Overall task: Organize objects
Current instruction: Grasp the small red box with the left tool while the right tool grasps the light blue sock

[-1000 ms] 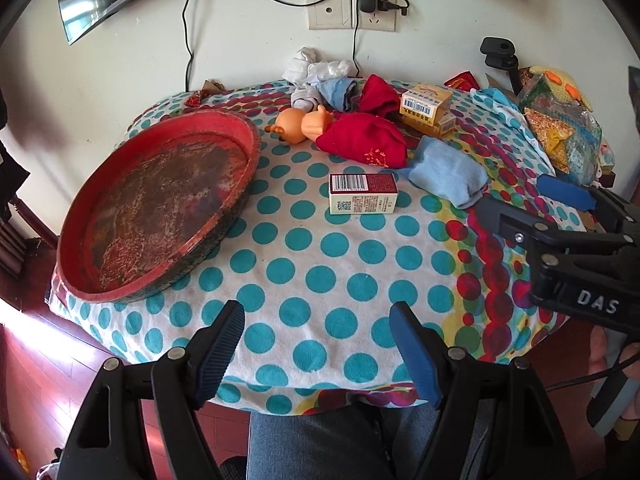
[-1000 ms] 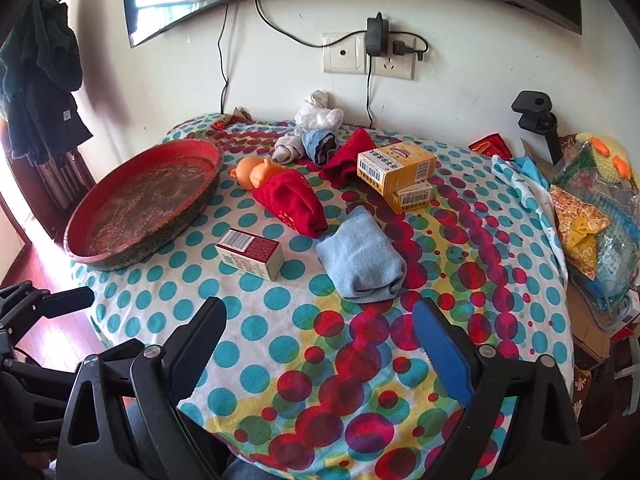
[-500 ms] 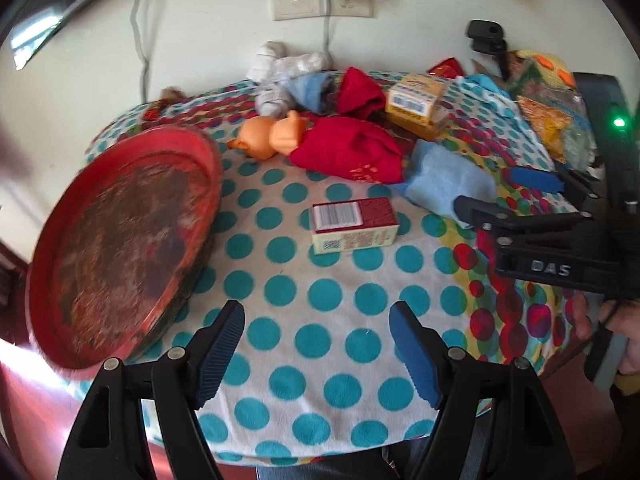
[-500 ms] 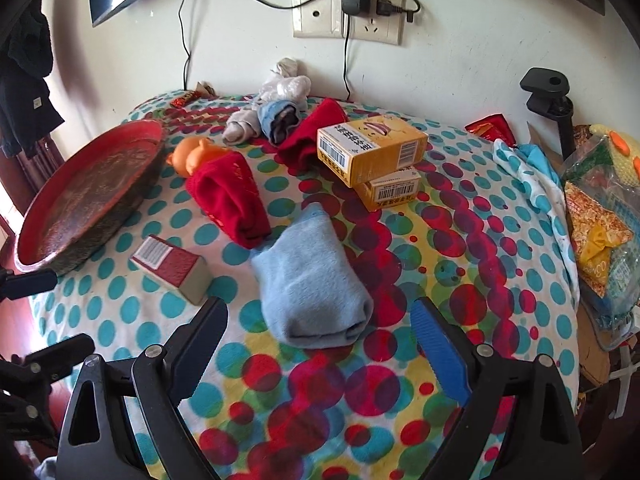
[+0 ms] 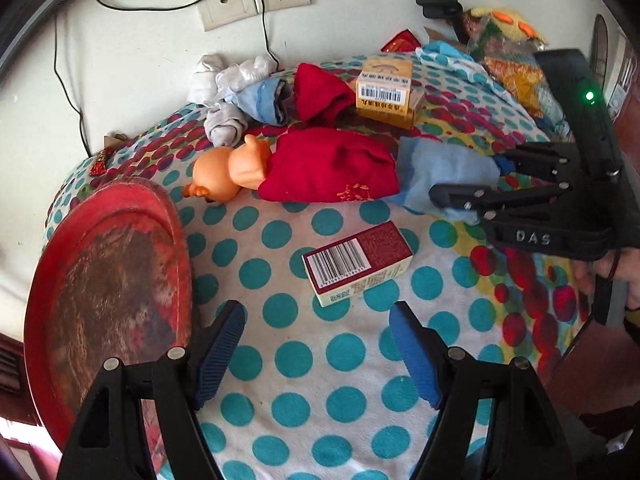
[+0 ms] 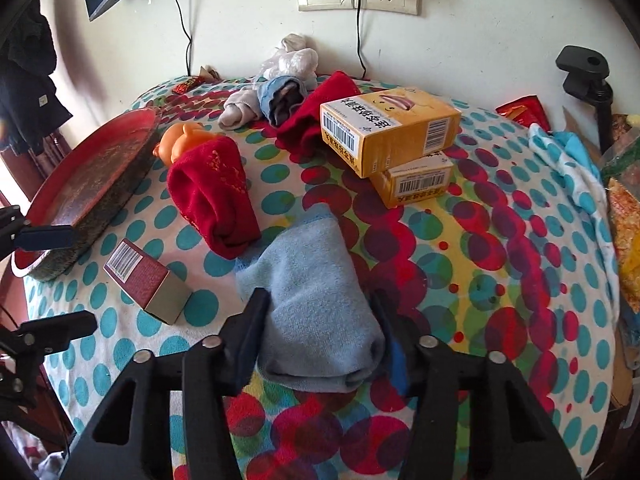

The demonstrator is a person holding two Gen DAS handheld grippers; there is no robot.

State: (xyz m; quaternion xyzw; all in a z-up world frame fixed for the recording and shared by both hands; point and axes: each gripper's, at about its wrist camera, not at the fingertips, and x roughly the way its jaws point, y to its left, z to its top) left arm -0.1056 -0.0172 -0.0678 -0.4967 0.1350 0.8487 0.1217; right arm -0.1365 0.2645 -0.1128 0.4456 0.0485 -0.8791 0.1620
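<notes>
Left wrist view: left gripper [image 5: 318,354] jaws wide apart, nothing btwn them; maroon box [image 5: 356,262] lies just ahead on the dotted cloth, long axis slanted across the gap. Right wrist view: right gripper [image 6: 320,338] fingers straddle the blue sock [image 6: 320,300], pressed to its sides; sock's long axis runs straight away, so right's nearer.
</notes>
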